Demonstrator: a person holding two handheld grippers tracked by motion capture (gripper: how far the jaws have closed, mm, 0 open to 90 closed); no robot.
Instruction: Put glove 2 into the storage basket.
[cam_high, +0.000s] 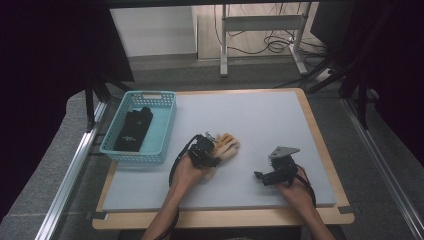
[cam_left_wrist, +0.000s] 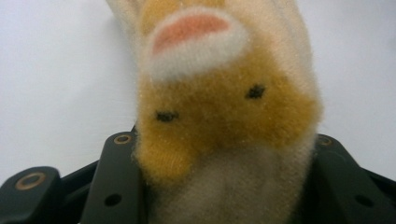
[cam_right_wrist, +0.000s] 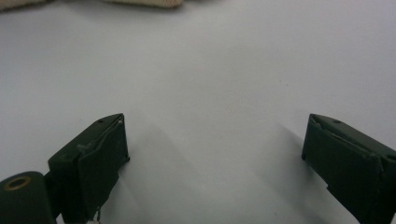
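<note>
Left gripper (cam_high: 212, 150) clamped plush toy (cam_left_wrist: 224, 116) right of basket (cam_high: 165, 125). Toy looked soft, light, compressible; grip body, not limbs. Right gripper (cam_right_wrist: 215, 149) stood wide, empty.

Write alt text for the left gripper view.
A plush toy with orange-tan and cream fur, two small black stitched eyes and a pink-and-white patch is squeezed between the left gripper's two black jaws, close to the camera. Behind it lies a plain pale grey mat.
</note>
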